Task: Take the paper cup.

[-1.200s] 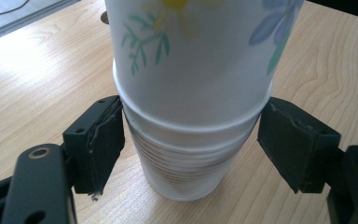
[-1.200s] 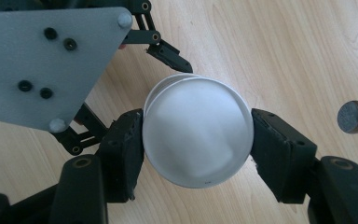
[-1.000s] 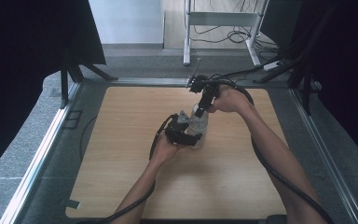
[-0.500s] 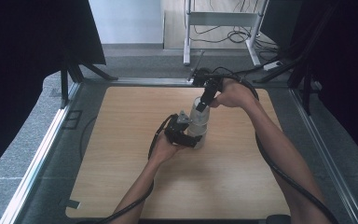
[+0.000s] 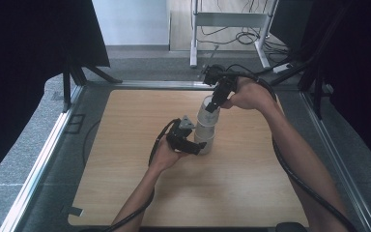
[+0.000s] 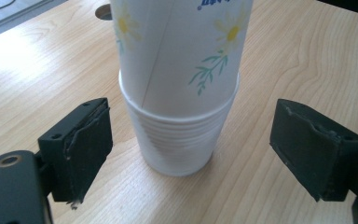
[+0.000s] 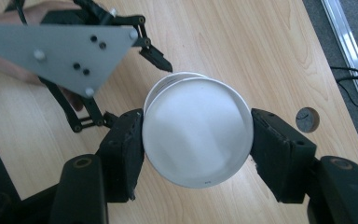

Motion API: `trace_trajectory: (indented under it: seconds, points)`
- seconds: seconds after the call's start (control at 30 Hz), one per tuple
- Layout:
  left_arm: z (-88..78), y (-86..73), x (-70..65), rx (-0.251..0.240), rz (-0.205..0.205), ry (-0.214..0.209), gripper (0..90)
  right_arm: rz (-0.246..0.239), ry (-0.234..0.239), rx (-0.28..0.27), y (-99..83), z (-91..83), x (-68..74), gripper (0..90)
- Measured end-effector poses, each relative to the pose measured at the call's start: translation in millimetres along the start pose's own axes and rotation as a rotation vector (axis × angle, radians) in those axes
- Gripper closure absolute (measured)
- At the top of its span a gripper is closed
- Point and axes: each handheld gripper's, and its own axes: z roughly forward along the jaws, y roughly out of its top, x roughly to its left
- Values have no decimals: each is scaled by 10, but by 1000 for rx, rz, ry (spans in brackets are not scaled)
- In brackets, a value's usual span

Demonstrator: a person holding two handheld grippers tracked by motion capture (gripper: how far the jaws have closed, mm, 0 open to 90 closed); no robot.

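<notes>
A stack of white paper cups (image 5: 204, 141) stands mid-table. My right gripper (image 5: 213, 107) reaches down from above, shut on the top cup (image 5: 206, 115), a daisy-printed one that stands partly raised out of the stack. From above, the right gripper (image 7: 198, 140) shows its pads pressed on both sides of that cup (image 7: 198, 126). My left gripper (image 5: 199, 145) lies level beside the stack's base. Its jaws have just been opening: the pads (image 6: 81, 144) stand wide apart with the lower cups (image 6: 179, 140) between them, untouched. The flowered cup (image 6: 182, 46) rises above.
The wooden table (image 5: 125, 145) has a round hole (image 7: 307, 119) near the cups. Metal rails (image 5: 43, 159) run along its left and right sides. A white desk frame (image 5: 227, 19) with cables stands on the floor behind. Dark curtains hang at both sides.
My right gripper has risen, drawing the top cup up out of the stack. The left gripper's jaws have opened off the lower cups; that hand has stayed in place.
</notes>
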Motion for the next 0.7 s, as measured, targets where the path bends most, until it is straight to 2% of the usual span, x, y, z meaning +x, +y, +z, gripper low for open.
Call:
trace_trajectory:
  seconds: [0.13,0.33,0.47,0.7]
  points:
    - [-84,-14,13,4,3,-1,129,-5,5,-20,-36,-55,54,374]
    - [-181,-52,9,7,1,-13,129,-19,6,-17,-112,-118,136,374]
    - [-230,-78,-4,10,4,-35,129,-18,10,-9,-179,-121,193,374]
    - [-285,-110,-72,11,22,-63,129,-44,25,-9,-295,-94,267,374]
